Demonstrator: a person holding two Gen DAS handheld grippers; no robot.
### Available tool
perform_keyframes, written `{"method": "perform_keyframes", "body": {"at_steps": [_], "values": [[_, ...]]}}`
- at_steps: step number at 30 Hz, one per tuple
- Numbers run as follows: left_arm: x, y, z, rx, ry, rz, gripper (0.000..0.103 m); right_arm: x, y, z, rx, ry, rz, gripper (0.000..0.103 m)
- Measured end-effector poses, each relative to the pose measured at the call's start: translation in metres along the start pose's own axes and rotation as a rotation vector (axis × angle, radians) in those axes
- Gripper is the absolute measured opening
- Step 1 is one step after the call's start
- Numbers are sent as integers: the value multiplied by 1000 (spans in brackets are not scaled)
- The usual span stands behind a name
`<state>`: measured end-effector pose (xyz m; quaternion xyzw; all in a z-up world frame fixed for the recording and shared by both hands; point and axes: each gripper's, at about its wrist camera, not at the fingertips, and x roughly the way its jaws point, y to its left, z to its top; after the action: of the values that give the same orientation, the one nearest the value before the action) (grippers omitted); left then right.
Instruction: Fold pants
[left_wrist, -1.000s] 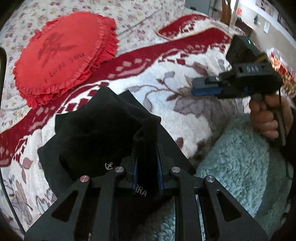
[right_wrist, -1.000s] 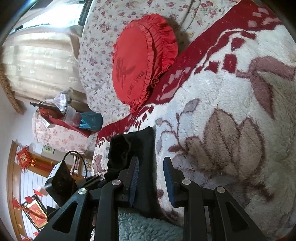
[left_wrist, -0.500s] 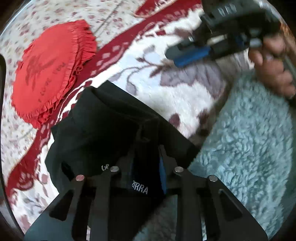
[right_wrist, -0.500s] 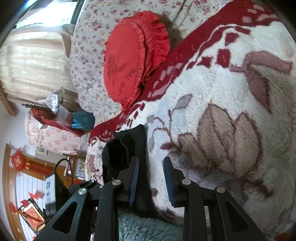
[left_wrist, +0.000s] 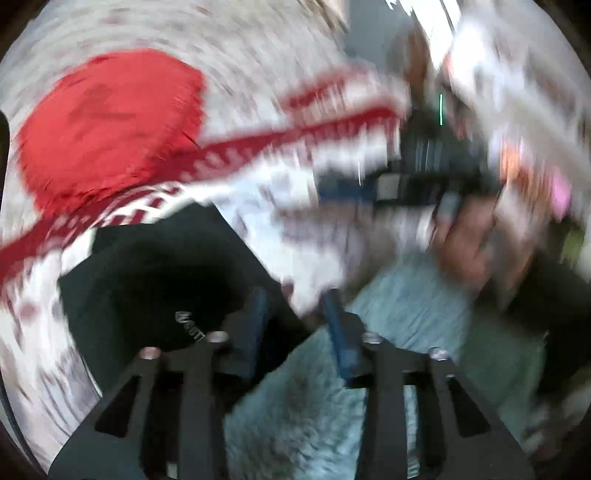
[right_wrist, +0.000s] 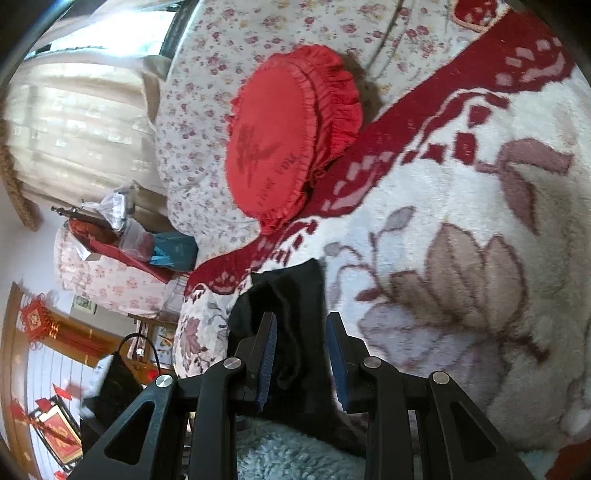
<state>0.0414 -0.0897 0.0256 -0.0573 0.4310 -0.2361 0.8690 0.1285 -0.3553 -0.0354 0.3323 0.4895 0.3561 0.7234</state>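
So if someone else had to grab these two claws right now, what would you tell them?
Left claw: open, holding nothing; its view is blurred.
Right claw: open, empty, hanging over the pants.
The black pants lie bunched in a small bundle on the flowered blanket, below the red pillow, beside a teal fluffy blanket.
Done: pants look folded down and let go.
Left: check the bundle is tidy; smooth it if not.

The left gripper (left_wrist: 295, 317) has its two blue-padded fingers spread apart, with nothing between them (this view is strongly blurred). The right gripper (right_wrist: 302, 354) also stands with parted fingers, and a bare hand (left_wrist: 465, 243) grips its handle.
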Motion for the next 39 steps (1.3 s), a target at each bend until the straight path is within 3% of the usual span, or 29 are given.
{"method": "perform_keyframes", "body": {"at_steps": [2,3,5,7,9,11,14,16,18,19,21,22,23,24,26,29,33,36,39], "values": [[-28,31,-10,-179,-130,1,70,5,3,-1,-33,9,-19,27],[-39,47,-18,-270,-180,-2,70,9,3,-2,-52,18,-38,27],[-51,80,-34,-434,-215,14,69,19,1,-3,-82,55,-91,27],[-54,106,-49,-516,-199,15,69,27,6,-4,-140,98,-130,27],[-51,118,-59,-545,-169,4,60,34,30,-7,-282,136,-127,27],[-42,125,-66,-569,-122,-79,53,39,66,-13,-448,161,-71,27],[-29,120,-69,-528,-50,-153,47,51,105,-19,-592,220,-7,27],[-17,117,-68,-506,9,-137,44,69,125,-23,-667,304,5,27],[-6,117,-66,-495,51,-114,41,94,131,-30,-742,419,-38,27],[1,118,-63,-473,77,-88,37,111,126,-34,-768,497,-105,27],[9,122,-61,-432,95,-74,19,142,95,-42,-731,647,-260,27],[10,123,-62,-410,93,-65,15,148,78,-45,-686,681,-289,27],[11,126,-63,-403,94,-64,5,142,73,-43,-656,636,-245,27],[11,132,-66,-410,96,-70,2,135,66,-42,-607,623,-214,27],[8,140,-68,-429,79,-109,2,126,52,-42,-517,615,-168,26],[-12,136,-55,-397,11,-90,6,127,35,-51,-422,702,-162,24],[-46,141,-29,-424,-130,-81,31,99,70,-39,-555,584,-181,24],[-48,163,-16,-521,-175,-36,35,78,98,-22,-657,541,-208,25],[-19,191,-9,-663,-122,-4,35,76,124,-2,-724,466,-208,25]]}}
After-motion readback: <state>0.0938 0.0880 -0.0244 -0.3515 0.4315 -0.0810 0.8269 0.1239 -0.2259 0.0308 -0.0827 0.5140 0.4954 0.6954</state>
